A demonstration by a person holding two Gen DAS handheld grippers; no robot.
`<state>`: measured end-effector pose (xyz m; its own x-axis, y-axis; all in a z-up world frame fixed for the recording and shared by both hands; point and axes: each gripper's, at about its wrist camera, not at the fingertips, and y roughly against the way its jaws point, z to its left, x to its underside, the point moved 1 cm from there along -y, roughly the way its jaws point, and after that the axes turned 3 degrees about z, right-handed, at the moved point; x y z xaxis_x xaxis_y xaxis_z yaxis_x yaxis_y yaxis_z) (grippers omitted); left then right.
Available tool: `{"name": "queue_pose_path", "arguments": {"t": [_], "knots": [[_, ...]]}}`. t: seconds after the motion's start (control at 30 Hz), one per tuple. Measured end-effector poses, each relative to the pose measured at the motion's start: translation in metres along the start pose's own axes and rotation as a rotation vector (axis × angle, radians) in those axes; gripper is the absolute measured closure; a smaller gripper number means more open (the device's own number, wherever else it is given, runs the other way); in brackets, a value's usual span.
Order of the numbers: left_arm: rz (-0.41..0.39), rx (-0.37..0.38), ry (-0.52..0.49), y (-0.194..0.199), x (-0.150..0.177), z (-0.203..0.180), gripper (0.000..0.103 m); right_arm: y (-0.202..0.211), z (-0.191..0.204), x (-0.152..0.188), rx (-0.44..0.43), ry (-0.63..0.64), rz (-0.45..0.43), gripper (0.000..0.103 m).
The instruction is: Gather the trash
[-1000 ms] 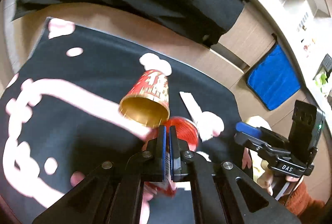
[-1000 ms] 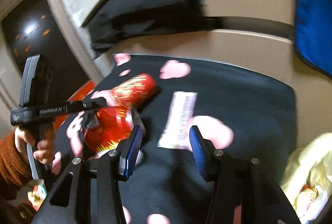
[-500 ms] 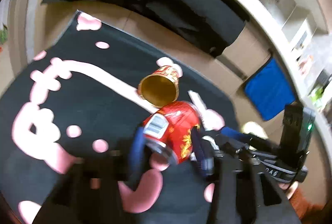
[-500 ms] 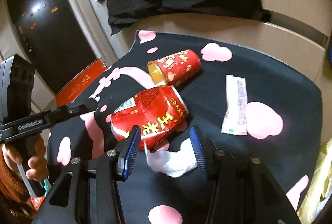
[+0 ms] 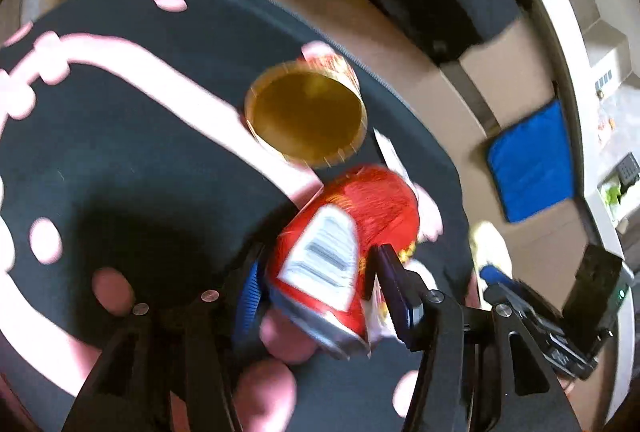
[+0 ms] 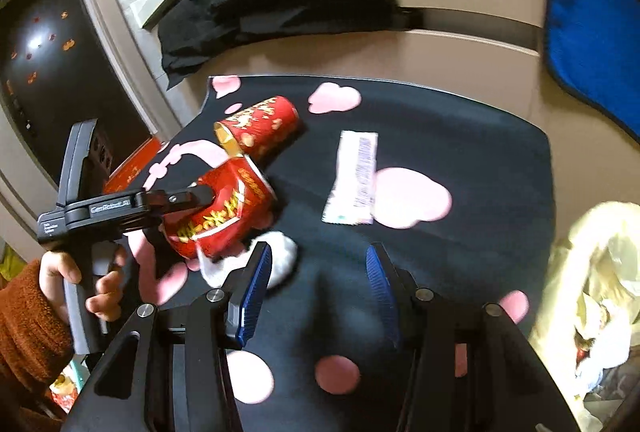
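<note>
A crushed red can (image 5: 344,232) lies on the black mat with pink shapes (image 5: 120,152). My left gripper (image 5: 316,284) has its fingers on both sides of the can, touching or nearly so; it also shows in the right wrist view (image 6: 200,204) around the can (image 6: 224,216). A red paper cup (image 5: 308,116) lies on its side just beyond, mouth toward me. A white wrapper (image 6: 354,176) lies flat to the right. A crumpled white tissue (image 6: 280,260) lies under the can. My right gripper (image 6: 320,284) is open and empty above the mat.
A pale plastic bag (image 6: 592,288) with trash in it sits at the mat's right edge. A black cloth (image 6: 280,4) lies beyond the mat against a cabinet. A blue cloth (image 6: 588,16) hangs at the far right.
My left gripper opened from shut and moved forward around the red can. My right gripper pulled back a little and stays open.
</note>
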<state>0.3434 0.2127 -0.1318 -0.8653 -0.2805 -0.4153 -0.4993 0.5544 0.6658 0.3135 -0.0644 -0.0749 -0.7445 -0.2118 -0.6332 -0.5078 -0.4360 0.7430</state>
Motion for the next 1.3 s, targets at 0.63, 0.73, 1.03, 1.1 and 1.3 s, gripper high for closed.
{"name": "queue_pose_path", "arguments": {"t": [0.63, 0.73, 1.03, 1.1, 1.3], "knots": [[-0.293, -0.382, -0.065, 0.163, 0.051, -0.02, 0.053, -0.003, 0.057, -0.034, 0.002, 0.133, -0.109, 0.055], [-0.331, -0.405, -0.034, 0.171, 0.055, -0.007, 0.053, -0.023, 0.08, -0.049, 0.04, 0.173, -0.106, 0.055], [-0.362, -0.44, -0.067, 0.164, 0.047, 0.006, 0.053, -0.112, 0.12, -0.079, 0.291, 0.322, -0.018, 0.057], [-0.344, -0.438, -0.07, 0.159, 0.043, 0.006, 0.053, -0.123, 0.115, -0.086, 0.309, 0.321, -0.006, 0.06], [-0.351, -0.431, -0.075, 0.147, 0.037, -0.008, 0.053, -0.108, 0.088, -0.093, 0.262, 0.272, -0.025, 0.094]]}}
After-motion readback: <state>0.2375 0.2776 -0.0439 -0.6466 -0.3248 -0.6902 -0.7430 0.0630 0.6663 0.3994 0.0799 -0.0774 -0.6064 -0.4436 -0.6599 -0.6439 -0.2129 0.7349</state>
